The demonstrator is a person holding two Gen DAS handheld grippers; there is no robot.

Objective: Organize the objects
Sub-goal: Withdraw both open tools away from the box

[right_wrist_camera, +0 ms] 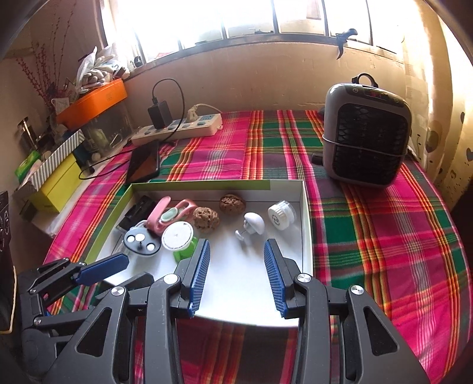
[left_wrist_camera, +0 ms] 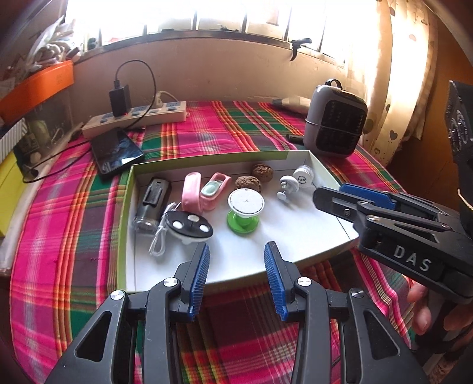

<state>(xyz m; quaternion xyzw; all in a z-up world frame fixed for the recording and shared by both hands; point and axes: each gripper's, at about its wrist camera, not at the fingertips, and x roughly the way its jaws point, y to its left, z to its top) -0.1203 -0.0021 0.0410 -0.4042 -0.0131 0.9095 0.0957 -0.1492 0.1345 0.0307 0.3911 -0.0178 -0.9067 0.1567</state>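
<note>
- I saw a desk under a plaid cloth (right_wrist_camera: 369,236) of pink, green and orange, pushed against a wall below a bright, barred window (right_wrist_camera: 236,17).
- A white power strip (right_wrist_camera: 180,127) lay at the back of the cloth with a black charger (right_wrist_camera: 159,113) plugged into it, and a dark phone (right_wrist_camera: 145,164) lay just in front of the strip.
- A grey fan heater (right_wrist_camera: 366,133) stood upright at the back right, well apart from the strip.
- To the left of the desk I could see an orange bin (right_wrist_camera: 94,102) on cluttered shelves and a yellow box (right_wrist_camera: 56,186) lower down.
- A shallow white tray (right_wrist_camera: 306,236) with a green outer edge sat in the middle of the cloth.
- Inside the tray, from left to right, lay a dark clip-like gadget (left_wrist_camera: 152,201), a black oval disc (left_wrist_camera: 189,226) with white dots and a white cable (left_wrist_camera: 159,236), a pink strap (left_wrist_camera: 190,190) touching a pink holder (left_wrist_camera: 214,189), a green spool (left_wrist_camera: 244,208) with a white top, two brown sponges (right_wrist_camera: 206,218), a white knob (right_wrist_camera: 252,224) and a white ribbed cap (right_wrist_camera: 280,215).
- The near right part of the tray floor was bare.
- My left hand-held gripper (left_wrist_camera: 236,277) hovered over the tray's near edge, fingers spread with nothing between them.
- My right hand-held gripper (right_wrist_camera: 236,274) hung over the same edge further right, also spread and holding nothing.
</note>
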